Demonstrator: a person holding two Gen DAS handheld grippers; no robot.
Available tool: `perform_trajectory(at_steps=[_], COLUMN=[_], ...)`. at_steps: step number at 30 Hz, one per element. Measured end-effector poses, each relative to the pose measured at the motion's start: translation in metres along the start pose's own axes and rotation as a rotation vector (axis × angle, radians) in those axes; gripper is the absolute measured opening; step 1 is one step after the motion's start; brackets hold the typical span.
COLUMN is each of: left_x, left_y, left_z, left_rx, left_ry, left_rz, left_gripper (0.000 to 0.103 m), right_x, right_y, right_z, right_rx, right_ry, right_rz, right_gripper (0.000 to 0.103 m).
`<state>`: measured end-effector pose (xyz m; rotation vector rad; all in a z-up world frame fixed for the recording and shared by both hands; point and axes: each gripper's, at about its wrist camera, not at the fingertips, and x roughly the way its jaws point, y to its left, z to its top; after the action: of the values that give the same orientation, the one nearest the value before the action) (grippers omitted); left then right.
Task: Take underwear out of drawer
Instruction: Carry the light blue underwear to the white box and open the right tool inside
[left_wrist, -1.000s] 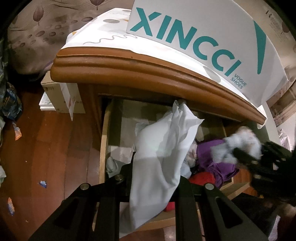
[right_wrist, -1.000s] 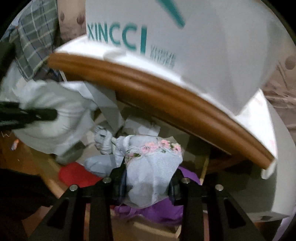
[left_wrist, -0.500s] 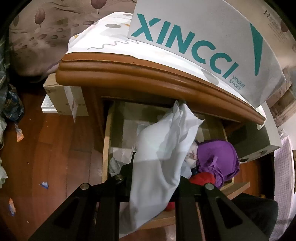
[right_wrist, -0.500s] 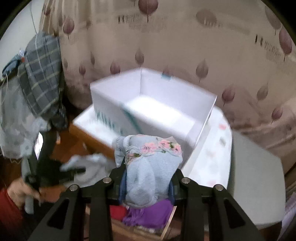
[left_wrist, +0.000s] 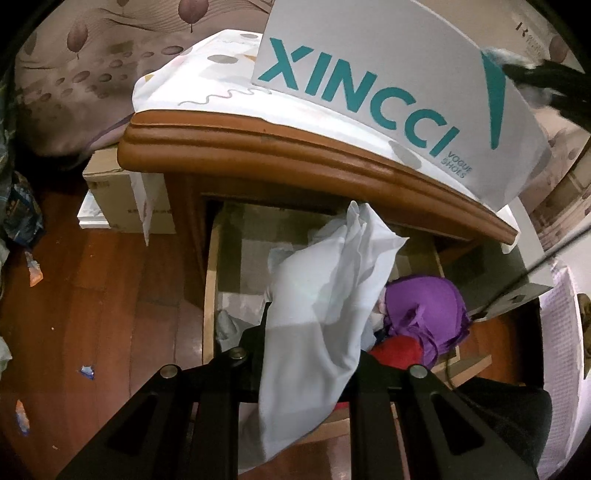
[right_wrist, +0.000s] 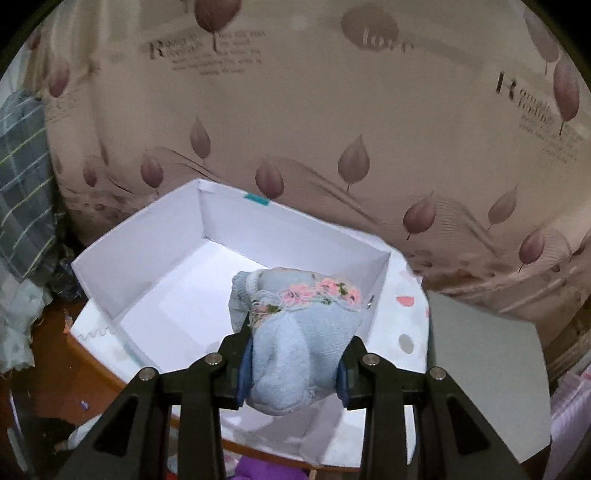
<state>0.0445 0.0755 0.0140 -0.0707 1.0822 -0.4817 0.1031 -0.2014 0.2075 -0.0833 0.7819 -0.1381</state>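
Note:
My left gripper (left_wrist: 308, 354) is shut on a white garment (left_wrist: 325, 306) that hangs above the open wooden drawer (left_wrist: 209, 295). Purple (left_wrist: 424, 314) and red (left_wrist: 397, 350) clothes lie in the drawer's right part. My right gripper (right_wrist: 293, 369) is shut on light blue underwear with a pink flower trim (right_wrist: 299, 332). It holds this over the open white shoe box (right_wrist: 147, 266) that stands on the nightstand top (right_wrist: 402, 325). In the left wrist view the right gripper (left_wrist: 543, 85) shows blurred at the top right, above the box marked XINCCI (left_wrist: 369, 96).
The nightstand's wooden edge (left_wrist: 295, 155) overhangs the drawer. Cardboard boxes (left_wrist: 122, 199) stand on the wood floor (left_wrist: 92, 314) to the left, with scraps of litter. A patterned curtain (right_wrist: 332, 129) hangs behind the box. Plaid cloth (right_wrist: 22, 184) hangs at the left.
My right gripper rose out of the drawer with the blue underwear and now sits over the shoe box. The left gripper and its white garment stayed in place.

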Motion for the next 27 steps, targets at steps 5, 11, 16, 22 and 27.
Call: perform_trajectory(at_steps=[5,11,16,22,27], left_x=[-0.002,-0.004,-0.004,-0.001,0.002], left_y=[-0.003,-0.003,-0.003,-0.002,-0.004], left_z=[-0.001,-0.001,-0.001,-0.001,-0.002], left_rx=[0.014,0.020,0.023,0.017,0.023], left_ry=[-0.002,-0.006,-0.005,-0.002,0.001], left_rz=[-0.009,-0.010,-0.009,-0.012,-0.011], left_gripper=[0.014,0.014,0.014,0.015,0.015], right_x=[0.033,0.054,0.054,0.059,0.066], right_y=[0.004,-0.001,0.004,-0.002,-0.009], right_z=[-0.010,-0.018,-0.021,-0.021,-0.022], right_rx=[0.041,0.028,-0.040,-0.119,-0.139], right_ry=[0.079,0.137,0.139,0.148,0.161], right_rz=[-0.005,-0.027,-0.049,-0.124,-0.143], right_gripper=[0.035,0.035,0.036,0.038,0.049])
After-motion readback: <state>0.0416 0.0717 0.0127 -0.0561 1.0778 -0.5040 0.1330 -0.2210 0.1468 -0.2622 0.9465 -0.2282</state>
